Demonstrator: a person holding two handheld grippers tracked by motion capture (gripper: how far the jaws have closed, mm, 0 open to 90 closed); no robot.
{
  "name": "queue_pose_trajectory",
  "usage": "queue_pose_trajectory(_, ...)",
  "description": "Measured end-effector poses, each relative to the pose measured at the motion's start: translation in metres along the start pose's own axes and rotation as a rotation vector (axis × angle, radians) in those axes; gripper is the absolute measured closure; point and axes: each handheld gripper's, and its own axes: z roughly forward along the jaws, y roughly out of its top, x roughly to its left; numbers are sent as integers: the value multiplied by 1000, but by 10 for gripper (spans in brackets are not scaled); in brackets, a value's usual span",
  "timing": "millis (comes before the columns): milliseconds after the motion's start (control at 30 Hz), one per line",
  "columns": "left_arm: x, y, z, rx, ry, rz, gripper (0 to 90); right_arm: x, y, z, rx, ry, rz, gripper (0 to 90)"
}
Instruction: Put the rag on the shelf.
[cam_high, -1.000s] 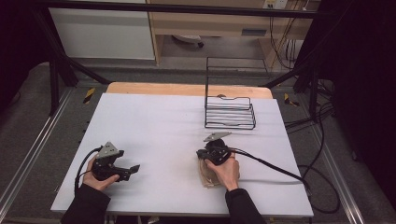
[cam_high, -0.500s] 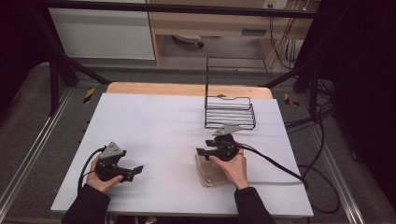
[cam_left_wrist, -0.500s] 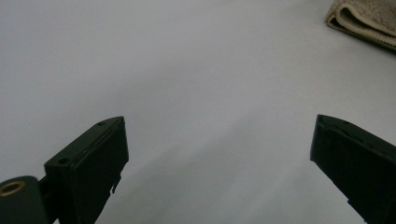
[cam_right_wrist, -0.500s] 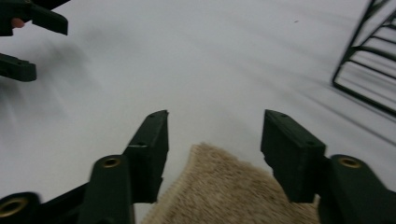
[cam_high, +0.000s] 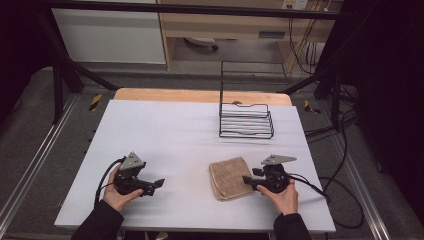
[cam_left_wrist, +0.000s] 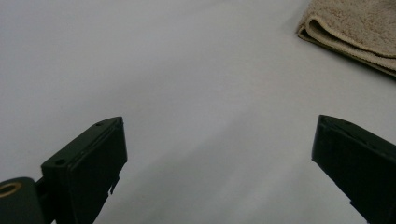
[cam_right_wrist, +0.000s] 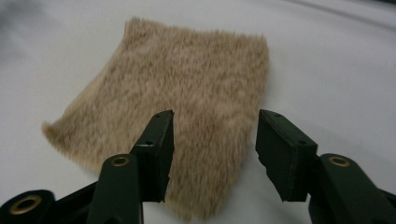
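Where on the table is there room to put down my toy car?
The big white stretch of table between the left tongs, the folded towel and the wire rack is bare. The near right is crowded: the right tongs sit at the towel's edge.

I counted one folded beige terry cloth (cam_high: 230, 178) lying toward the near right corner of the white table (cam_high: 175, 135). There was one black wire rack (cam_high: 246, 120) with a tall wire back, standing near the far right edge. I held two black two-jaw grippers, my left gripper (cam_high: 158, 184) near the near left corner and my right gripper (cam_high: 247, 180) at the cloth's right edge. One table carried everything.
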Motion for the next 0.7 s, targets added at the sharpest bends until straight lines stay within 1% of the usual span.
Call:
queue_pose_trajectory(100, -1, -1, 1, 1, 0, -5, 36, -1, -13, -3, 22, 12, 19, 529)
queue_pose_trajectory(200, -1, -3, 1, 2, 0, -5, 40, -1, -20, -4, 31, 39, 39, 597)
queue_pose_trajectory(267, -1, -4, 2, 7, -1, -11, 43, 0, -21, -2, 32, 43, 43, 631)
queue_pose_trajectory(300, -1, -4, 2, 7, -1, -11, 43, 0, -21, -2, 32, 43, 43, 631)
queue_pose_trajectory(333, -1, -4, 2, 9, 0, -9, 43, 0, -22, -1, 39, 41, 45, 667)
queue_pose_trajectory(400, -2, -5, 2, 10, 1, -9, 43, 0, -22, -1, 42, 45, 47, 703)
queue_pose_trajectory(533, -3, -5, 4, 15, 5, -9, 44, 2, -24, -4, 31, 45, 58, 820)
queue_pose_trajectory(567, -3, -5, 4, 14, 6, -9, 44, 2, -24, -4, 26, 44, 61, 833)
queue_pose_trajectory(600, -3, -5, 4, 14, 6, -9, 44, 3, -24, -5, 25, 47, 79, 842)
queue_pose_trajectory(700, -3, -5, 4, 11, 4, -14, 46, 7, -25, -7, 26, 39, 90, 853)
